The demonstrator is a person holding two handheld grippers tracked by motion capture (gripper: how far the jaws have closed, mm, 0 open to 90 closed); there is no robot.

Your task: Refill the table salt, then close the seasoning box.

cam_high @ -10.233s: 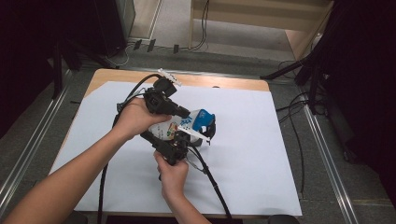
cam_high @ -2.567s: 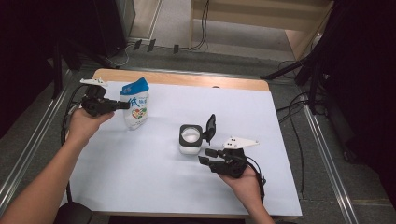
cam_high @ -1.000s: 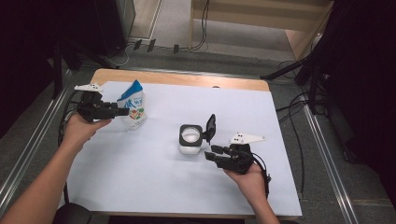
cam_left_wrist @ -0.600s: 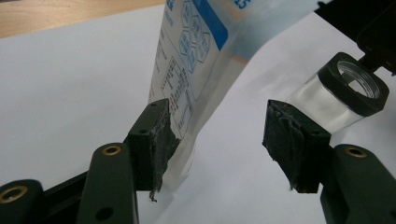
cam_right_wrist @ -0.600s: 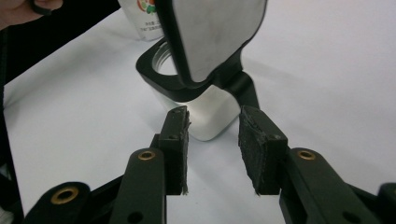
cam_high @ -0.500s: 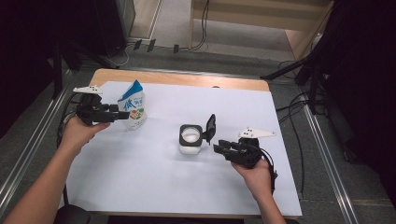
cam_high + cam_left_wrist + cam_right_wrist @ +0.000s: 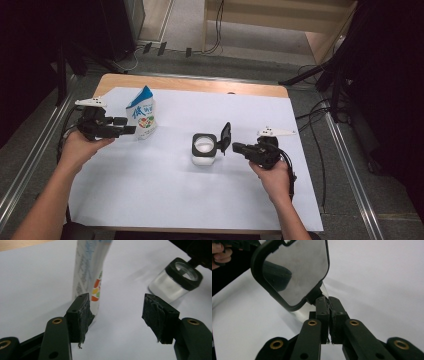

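White sheet (image 7: 165, 195) covers the wooden table (image 7: 200, 84) (grey floor beyond); left fingers (image 7: 80, 312) apart, right fingers (image 7: 329, 312) closed empty.

obstacles: pouch (image 7: 142, 113), jar (image 7: 204, 149) | between: bare sheet (image 7: 172, 190)

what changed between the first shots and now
Both hands parted from the table's middle. The left gripper stood the pouch at far left and let go, its jaws just opening. The right gripper just closed empty behind the lid. The jar stays open at centre.
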